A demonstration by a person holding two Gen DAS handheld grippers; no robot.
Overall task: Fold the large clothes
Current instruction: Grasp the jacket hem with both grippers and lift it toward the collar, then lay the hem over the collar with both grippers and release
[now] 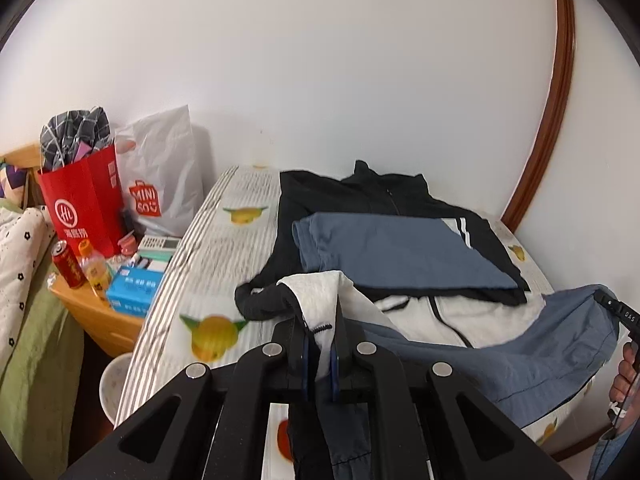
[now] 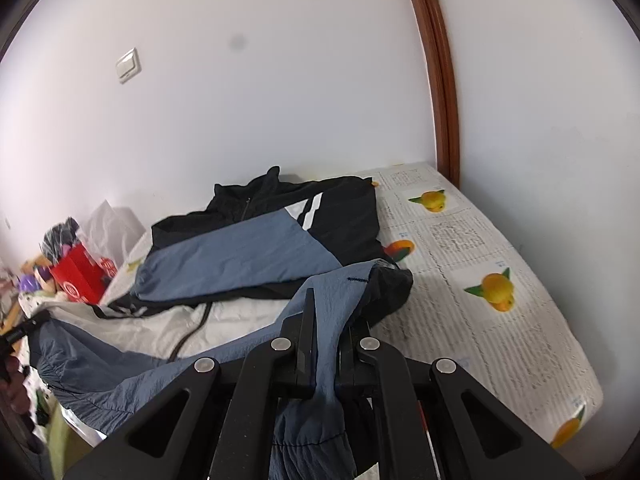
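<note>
Matte black left gripper [image 1: 320, 332] and right gripper [image 2: 332, 320], each with flat paddle fingers, angular linkage arms with triangular cut-outs, and four round silver pivot pins. Blue pads [image 1: 334, 372] lining the left pair. White lettering and a denim-blue sleeve [image 1: 612, 452] at the far handle.

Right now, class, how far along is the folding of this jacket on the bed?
Done: one blue sleeve lies folded across the black chest. In hand: the left gripper and right gripper each pinch the jacket hem, lifted off the bed. Left: laying the hem over and smoothing.
</note>
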